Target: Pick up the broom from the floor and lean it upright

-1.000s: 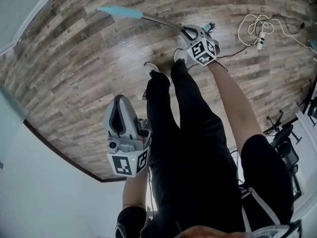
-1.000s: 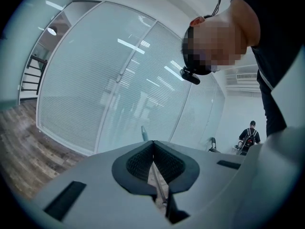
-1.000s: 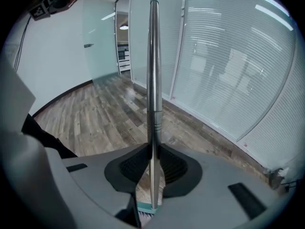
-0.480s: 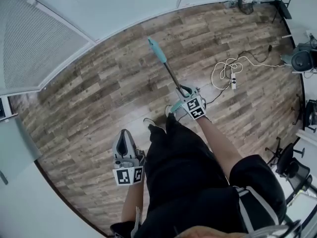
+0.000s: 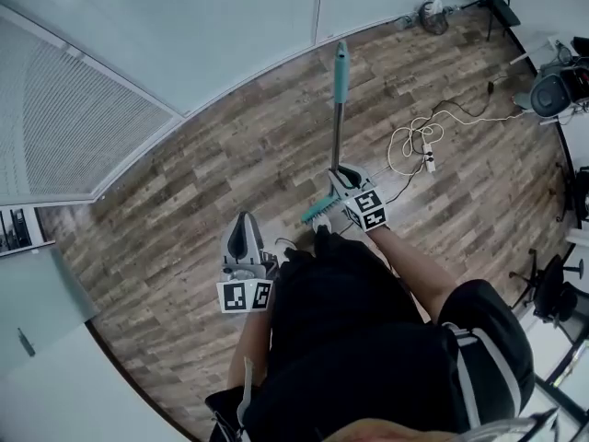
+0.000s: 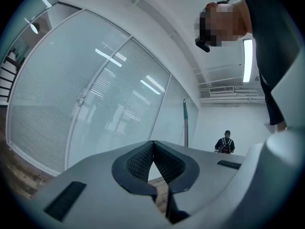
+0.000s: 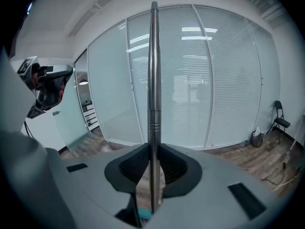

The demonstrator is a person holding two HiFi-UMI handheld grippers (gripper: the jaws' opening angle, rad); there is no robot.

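Note:
The broom stands nearly upright over the wooden floor. Its metal pole (image 5: 336, 127) runs up to a teal grip (image 5: 340, 70), and its teal brush head (image 5: 317, 212) hangs low beside my feet. My right gripper (image 5: 344, 177) is shut on the lower pole. In the right gripper view the pole (image 7: 152, 80) rises straight between the pads of that gripper (image 7: 152, 162). My left gripper (image 5: 243, 221) hovers to the left of the broom, away from it. Its jaws (image 6: 152, 146) meet with nothing between them. The broom (image 6: 186, 123) shows beyond them against the glass.
Glass partition walls (image 5: 230, 35) with blinds run close behind the broom. A white power strip with a coiled cable (image 5: 425, 153) lies on the floor to the right. Office chairs (image 5: 552, 293) stand at the right edge. A person (image 6: 225, 142) stands far off.
Both grippers rose. The broom, still in the right gripper, swung from a low slant across the floor to nearly upright, with its teal grip now toward the glass wall.

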